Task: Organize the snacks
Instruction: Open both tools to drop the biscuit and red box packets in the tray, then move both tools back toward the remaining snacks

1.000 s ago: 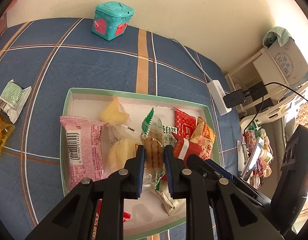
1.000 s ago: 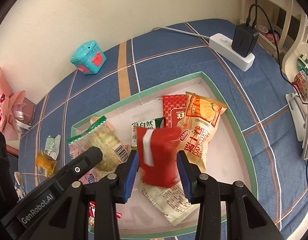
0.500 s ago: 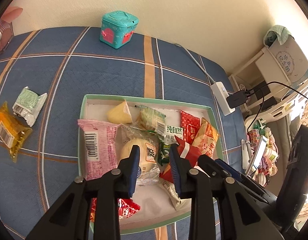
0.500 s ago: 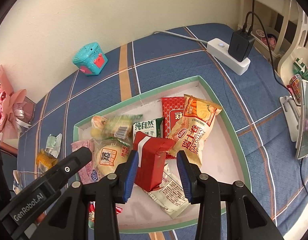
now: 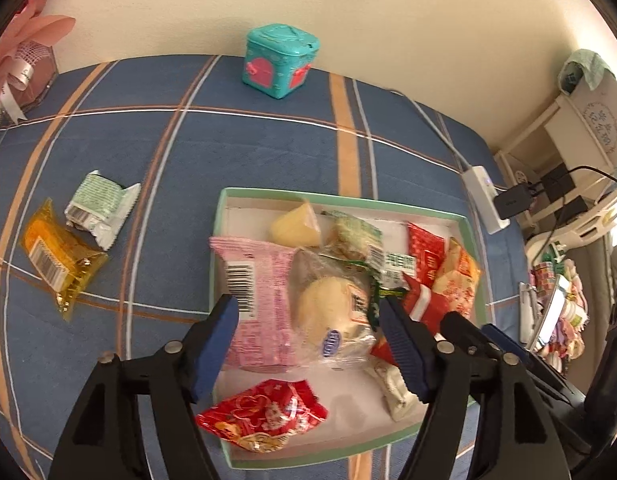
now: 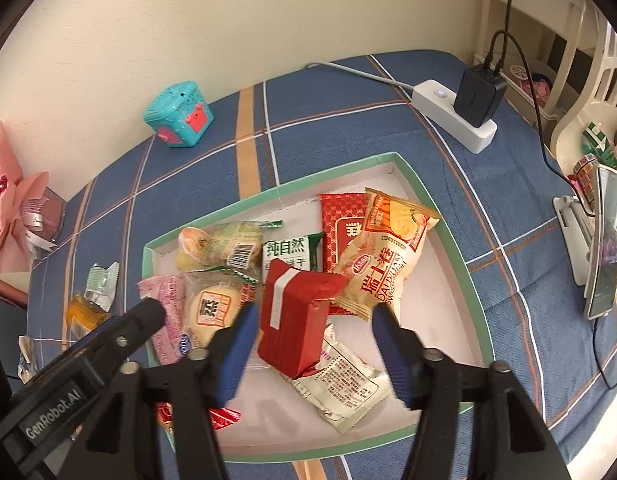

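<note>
A green-rimmed white box [image 5: 340,195] [image 6: 436,208] on the blue plaid cloth holds several snack packs. My left gripper [image 5: 310,338] is open and empty above a pink pack [image 5: 264,280] and a clear-wrapped bun [image 5: 328,312]. My right gripper [image 6: 314,346] is open above a red pack [image 6: 296,320] that lies in the box, free of the fingers. A green-and-white biscuit pack [image 5: 354,236] [image 6: 236,240] lies at the box's far side. Two packs lie outside on the cloth: an orange one [image 5: 58,256] [image 6: 82,314] and a green-white one [image 5: 98,204] [image 6: 100,280].
A teal toy box [image 5: 280,60] [image 6: 180,114] stands by the wall. A white power strip with a black charger [image 6: 464,108] and cable lies at the right. A pink bouquet [image 6: 12,220] is at the left. A phone on a stand [image 6: 604,240] is at the far right.
Both grippers opened. The left let go of the biscuit pack, the right let go of the red pack, and both packs now lie in the box. Both grippers drew back.
</note>
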`<state>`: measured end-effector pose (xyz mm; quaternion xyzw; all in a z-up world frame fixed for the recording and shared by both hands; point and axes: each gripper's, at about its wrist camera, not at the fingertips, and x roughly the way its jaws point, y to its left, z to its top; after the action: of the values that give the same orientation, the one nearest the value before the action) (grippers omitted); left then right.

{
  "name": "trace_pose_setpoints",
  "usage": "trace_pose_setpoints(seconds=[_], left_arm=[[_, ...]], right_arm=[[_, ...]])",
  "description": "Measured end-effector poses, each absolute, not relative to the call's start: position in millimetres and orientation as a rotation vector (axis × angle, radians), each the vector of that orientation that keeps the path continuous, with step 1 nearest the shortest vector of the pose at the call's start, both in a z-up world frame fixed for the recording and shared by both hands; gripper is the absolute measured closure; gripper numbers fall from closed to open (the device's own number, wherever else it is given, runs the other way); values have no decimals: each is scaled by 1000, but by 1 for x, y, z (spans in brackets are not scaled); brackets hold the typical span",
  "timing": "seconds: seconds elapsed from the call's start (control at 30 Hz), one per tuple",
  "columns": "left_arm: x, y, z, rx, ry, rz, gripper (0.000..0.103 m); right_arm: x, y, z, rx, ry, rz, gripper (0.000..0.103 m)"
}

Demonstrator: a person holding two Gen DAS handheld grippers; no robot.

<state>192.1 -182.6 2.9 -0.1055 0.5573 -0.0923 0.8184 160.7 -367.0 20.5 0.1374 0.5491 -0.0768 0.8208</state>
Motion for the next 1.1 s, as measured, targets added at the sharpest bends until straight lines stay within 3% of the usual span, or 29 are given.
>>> trace_pose_setpoints(seconds=[0.07, 0.3, 0.63, 0.73, 1.1], left_arm=[[193, -177, 1, -210, 1182, -159, 18], [196, -157, -2, -140, 1141, -59, 9], [196, -149, -2, -52, 1112, 3, 8], [196, -147, -2, -50, 1115, 12, 8], [198, -132, -2, -56, 1116, 56, 8]], right_arm=[[161, -368, 17, 296, 1177, -166, 31], [162, -367, 14, 283, 1174, -169, 14], [163, -366, 12, 272, 1166, -172, 12], [163, -365, 12, 267, 1161, -172, 0], [166, -357, 10, 235, 1154, -159, 0]])
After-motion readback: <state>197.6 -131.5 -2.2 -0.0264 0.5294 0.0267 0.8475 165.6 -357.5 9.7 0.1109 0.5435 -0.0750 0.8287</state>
